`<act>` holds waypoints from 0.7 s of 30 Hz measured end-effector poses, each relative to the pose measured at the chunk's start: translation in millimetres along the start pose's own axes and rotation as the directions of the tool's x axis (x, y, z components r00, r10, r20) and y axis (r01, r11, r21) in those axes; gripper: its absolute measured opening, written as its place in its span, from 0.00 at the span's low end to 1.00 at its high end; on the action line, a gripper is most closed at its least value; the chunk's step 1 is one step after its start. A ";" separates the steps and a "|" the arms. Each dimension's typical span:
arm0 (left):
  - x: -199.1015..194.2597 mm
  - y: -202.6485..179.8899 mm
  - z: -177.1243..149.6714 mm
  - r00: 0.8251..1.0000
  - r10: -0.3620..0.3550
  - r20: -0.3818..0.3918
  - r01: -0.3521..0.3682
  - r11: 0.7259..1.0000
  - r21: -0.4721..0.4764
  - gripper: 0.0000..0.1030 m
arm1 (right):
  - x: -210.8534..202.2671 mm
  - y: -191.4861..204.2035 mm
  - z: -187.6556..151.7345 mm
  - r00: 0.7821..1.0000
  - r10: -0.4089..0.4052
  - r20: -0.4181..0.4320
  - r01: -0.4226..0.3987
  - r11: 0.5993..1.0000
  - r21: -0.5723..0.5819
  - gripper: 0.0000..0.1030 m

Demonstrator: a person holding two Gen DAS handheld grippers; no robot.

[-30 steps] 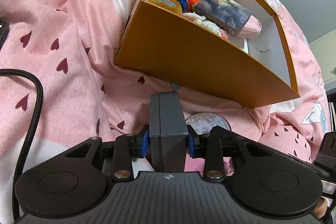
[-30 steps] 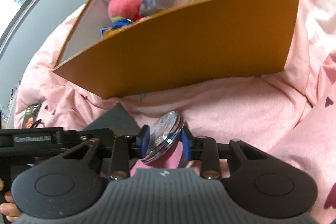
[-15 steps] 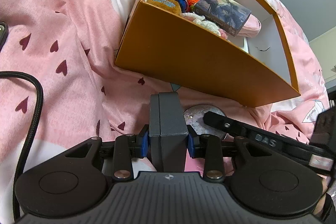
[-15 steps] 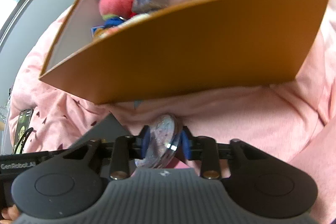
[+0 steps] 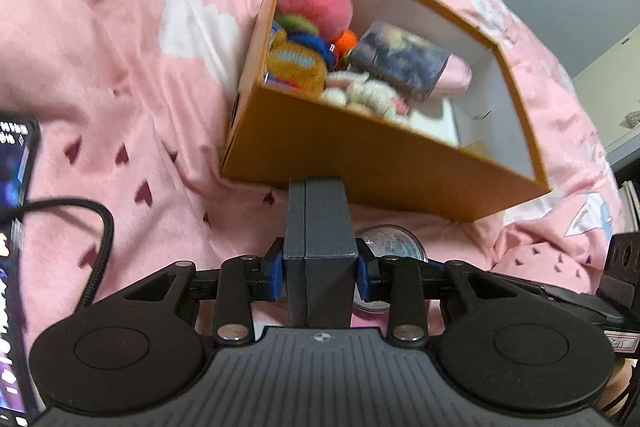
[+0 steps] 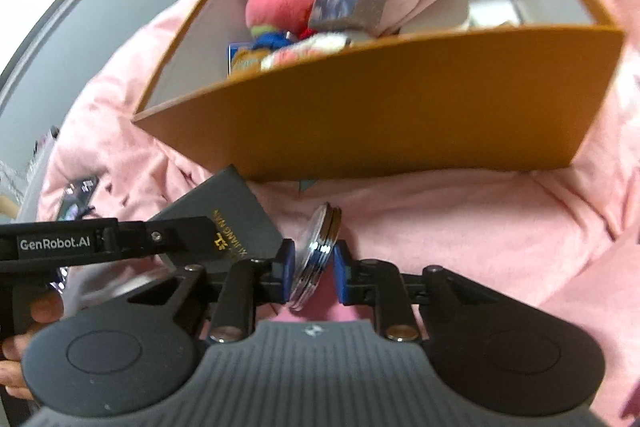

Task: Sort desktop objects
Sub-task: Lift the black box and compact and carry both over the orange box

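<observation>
The right gripper [image 6: 314, 269] is closing on a round silver compact [image 6: 318, 255] held on edge between its blue pads (edge-on, so it fits the narrow gap). Just beside it, the left gripper [image 5: 320, 269] is clamped on a dark box [image 5: 320, 239], gripped across its short width for a steady carry. Both hang over the pink bedspread [image 6: 460, 227], near the orange box's [image 6: 400, 107] front wall, likely their destination.

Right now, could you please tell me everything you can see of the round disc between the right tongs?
The round disc is a flat, shiny silver piece with a ridged chrome rim and a glittery clear face. It stands on edge, tilted, between the blue pads of the right tongs, which are closing on it, above the pink bedding.
</observation>
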State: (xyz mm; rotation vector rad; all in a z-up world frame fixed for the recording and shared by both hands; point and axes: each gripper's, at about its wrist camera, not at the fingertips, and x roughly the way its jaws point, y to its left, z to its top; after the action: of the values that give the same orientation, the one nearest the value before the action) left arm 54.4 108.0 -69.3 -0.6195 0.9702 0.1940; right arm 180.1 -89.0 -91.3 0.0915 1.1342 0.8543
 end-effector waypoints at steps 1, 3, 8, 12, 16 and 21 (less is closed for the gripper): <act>-5.6 -1.0 2.3 1.000 -0.010 0.013 0.010 1.000 0.003 0.37 | -5.1 -0.1 0.5 1.000 0.003 0.015 -0.003 1.000 0.005 0.17; -17.2 -4.1 6.5 0.999 -0.031 0.041 0.030 0.999 0.015 0.37 | -17.0 0.4 2.6 0.999 0.000 0.047 -0.001 1.000 0.010 0.15; -45.3 -14.5 15.4 0.991 -0.073 0.110 0.067 0.996 0.060 0.37 | -48.4 5.2 8.3 0.991 -0.009 0.130 0.009 1.000 -0.005 0.15; -60.4 -25.3 20.5 0.983 -0.106 0.148 0.092 0.991 0.101 0.37 | -76.0 12.8 14.6 0.980 -0.001 0.199 0.008 0.999 -0.034 0.15; -64.4 -33.0 30.1 0.978 -0.106 0.182 0.086 0.990 0.114 0.37 | -96.4 20.8 24.5 0.964 0.012 0.266 0.002 0.999 -0.053 0.15; -64.6 -36.6 46.7 0.968 -0.106 0.229 0.083 0.991 0.110 0.37 | -112.2 25.5 44.8 0.937 -0.002 0.350 0.028 0.997 -0.068 0.15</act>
State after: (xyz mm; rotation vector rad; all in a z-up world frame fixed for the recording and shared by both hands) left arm 66.6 112.4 17.5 -0.5367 0.7158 0.1300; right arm 186.0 -127.5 25.8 0.1679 0.7682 0.8262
